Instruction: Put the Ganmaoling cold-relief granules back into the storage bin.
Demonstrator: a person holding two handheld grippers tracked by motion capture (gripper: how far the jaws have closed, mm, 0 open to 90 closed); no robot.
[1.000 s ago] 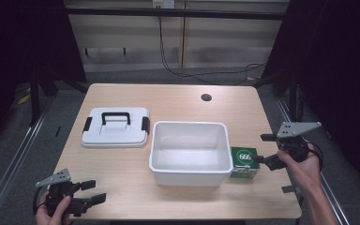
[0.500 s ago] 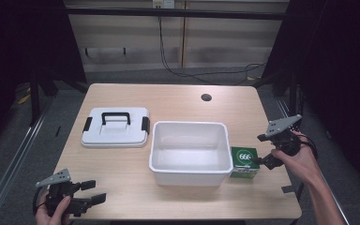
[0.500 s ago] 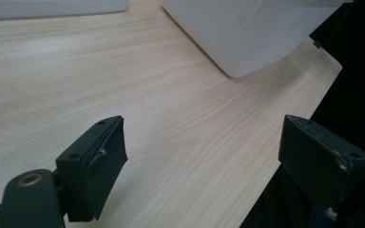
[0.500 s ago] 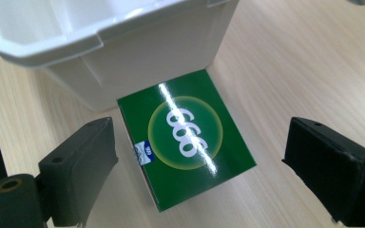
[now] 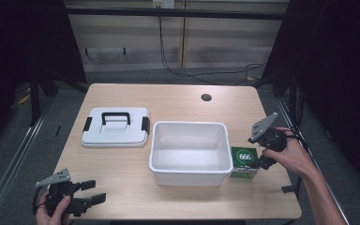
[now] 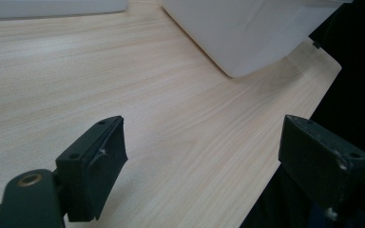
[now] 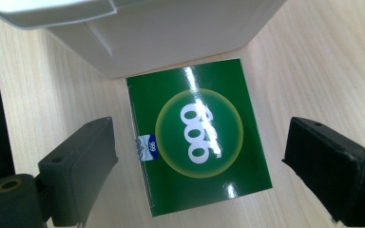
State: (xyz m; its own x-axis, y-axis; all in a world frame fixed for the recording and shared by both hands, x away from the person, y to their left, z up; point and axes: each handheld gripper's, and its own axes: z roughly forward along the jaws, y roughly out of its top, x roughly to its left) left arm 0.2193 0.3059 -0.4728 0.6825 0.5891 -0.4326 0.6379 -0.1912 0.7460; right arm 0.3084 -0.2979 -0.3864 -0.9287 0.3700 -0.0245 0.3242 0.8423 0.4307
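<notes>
The right gripper [image 7: 197, 164] hung spread wide over the green box [image 7: 198, 140], which lay on the table [image 5: 178, 96] against the white tub [image 5: 190, 150], while the left gripper [image 5: 90, 192] rested agape near the table's front corner.

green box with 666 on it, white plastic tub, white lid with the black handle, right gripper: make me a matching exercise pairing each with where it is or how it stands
Things
1. green box printed 666
2. white rectangular plastic tub
3. white flat lid with a black handle
4. right gripper

Places or states
A. lying flat to the left of the tub
B. open, its jaws either side of the box
C. beside the tub's right wall
D. near the middle of the wooden table, open side up

Pairs: 1-C, 2-D, 3-A, 4-B
</notes>
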